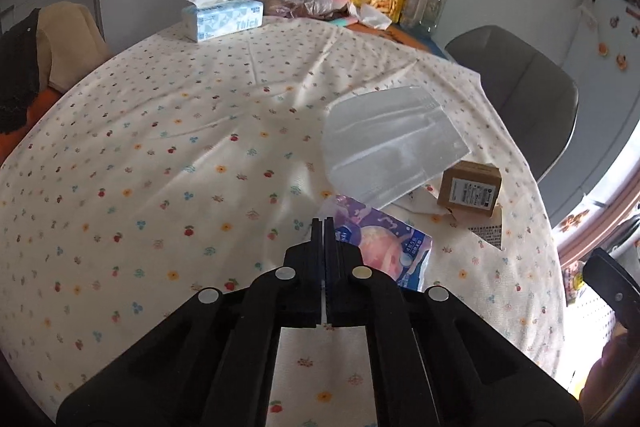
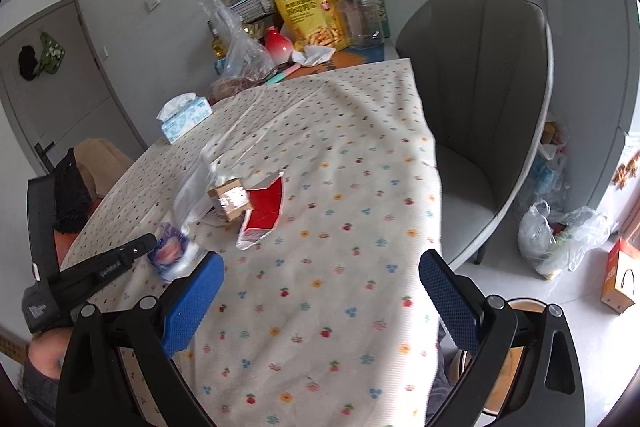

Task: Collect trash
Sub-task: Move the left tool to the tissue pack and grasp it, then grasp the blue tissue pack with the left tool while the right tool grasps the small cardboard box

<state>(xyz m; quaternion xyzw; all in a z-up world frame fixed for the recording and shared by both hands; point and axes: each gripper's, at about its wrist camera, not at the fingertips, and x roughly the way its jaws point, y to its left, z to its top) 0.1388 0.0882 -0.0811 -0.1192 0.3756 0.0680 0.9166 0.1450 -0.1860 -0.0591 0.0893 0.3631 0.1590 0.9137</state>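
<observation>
Black left gripper (image 1: 324, 223) jaws closed at purple wrapper's (image 1: 384, 247) edge; right gripper (image 2: 320, 291) gapes empty.

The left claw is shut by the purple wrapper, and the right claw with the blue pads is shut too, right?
Not quite. The left claw is shut at the edge of the purple wrapper. But the right claw is wide open, its blue pads far apart with only tablecloth between them. The right wrist view shows it.

Purple snack wrapper (image 1: 384, 251), clear plastic bag (image 1: 388, 143), small cardboard box (image 1: 470, 189), lying clustered on tablecloth
</observation>
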